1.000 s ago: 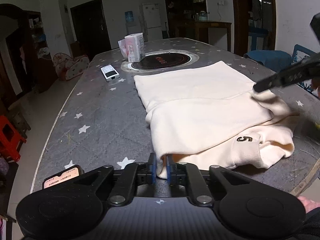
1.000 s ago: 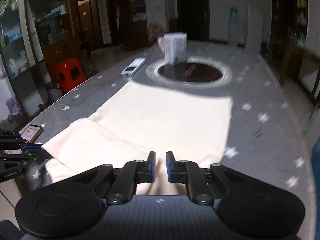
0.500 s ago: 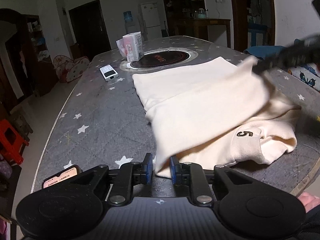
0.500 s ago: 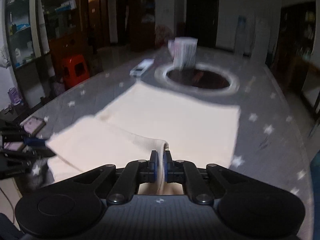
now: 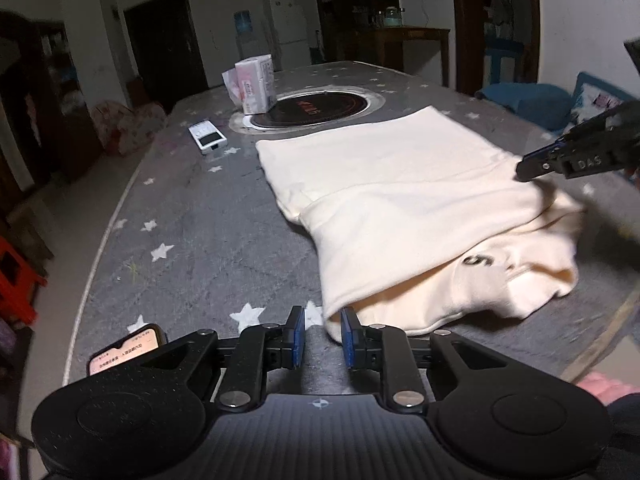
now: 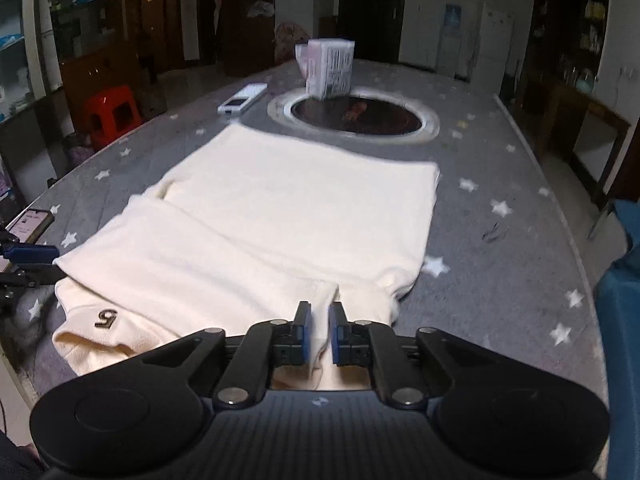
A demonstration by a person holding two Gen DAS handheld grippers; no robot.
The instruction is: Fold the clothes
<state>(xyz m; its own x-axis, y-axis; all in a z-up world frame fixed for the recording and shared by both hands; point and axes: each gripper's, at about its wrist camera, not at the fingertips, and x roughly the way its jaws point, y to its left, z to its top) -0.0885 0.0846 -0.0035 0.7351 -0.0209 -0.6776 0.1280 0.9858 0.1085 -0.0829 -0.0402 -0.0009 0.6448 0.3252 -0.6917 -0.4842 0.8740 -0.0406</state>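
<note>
We hold the left gripper (image 5: 322, 334) at the near table (image 5: 192, 240) edge, its fingers (image 5: 297, 336) slightly apart with the garment (image 5: 400, 200) corner between them; the pads do not visibly press it. The right gripper (image 6: 319, 338) has its fingers (image 6: 303, 334) nearly closed but opening, a fold of cloth standing between them. The cream garment lies part-folded on the grey, star-printed table, a black "5" (image 6: 106, 318) near its hem. The right gripper's side reads "DAS" in the left view. A lit phone (image 5: 126, 354) lies beside the left gripper; its text is unreadable. Farther off lie a white remote (image 6: 243, 99), a round cooktop (image 6: 354, 114) and a tissue pack (image 6: 330, 69) whose print is too small to read.
</note>
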